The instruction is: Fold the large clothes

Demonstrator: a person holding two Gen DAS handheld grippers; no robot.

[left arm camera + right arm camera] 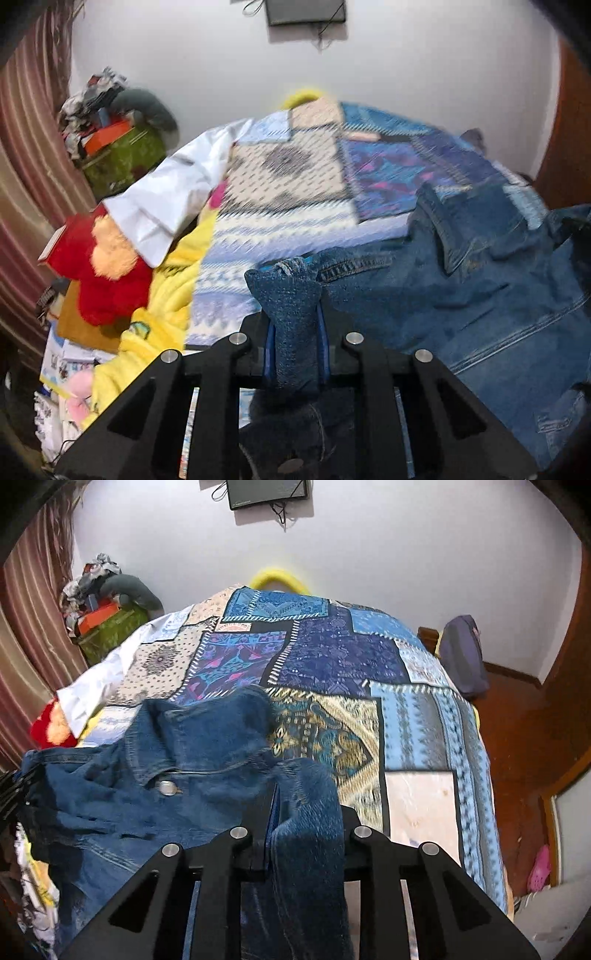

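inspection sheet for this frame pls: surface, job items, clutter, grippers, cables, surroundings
Surface: bed under a patchwork bedspread, blue, purple and cream panels.
Job's things: denim jacket rumpled on the near left part of the bed, collar and a metal button showing.
Clutter: white garment, red plush toy and yellow blanket at the bed's left edge; green box piled with odds and ends by the curtain.
Grippers: left gripper shut on a bunch of denim; right gripper shut on another fold of the jacket.
Cables: loose leads hanging from the wall screen.
Surroundings: white wall, striped curtain on the left, wooden floor and a dark bag on the right.
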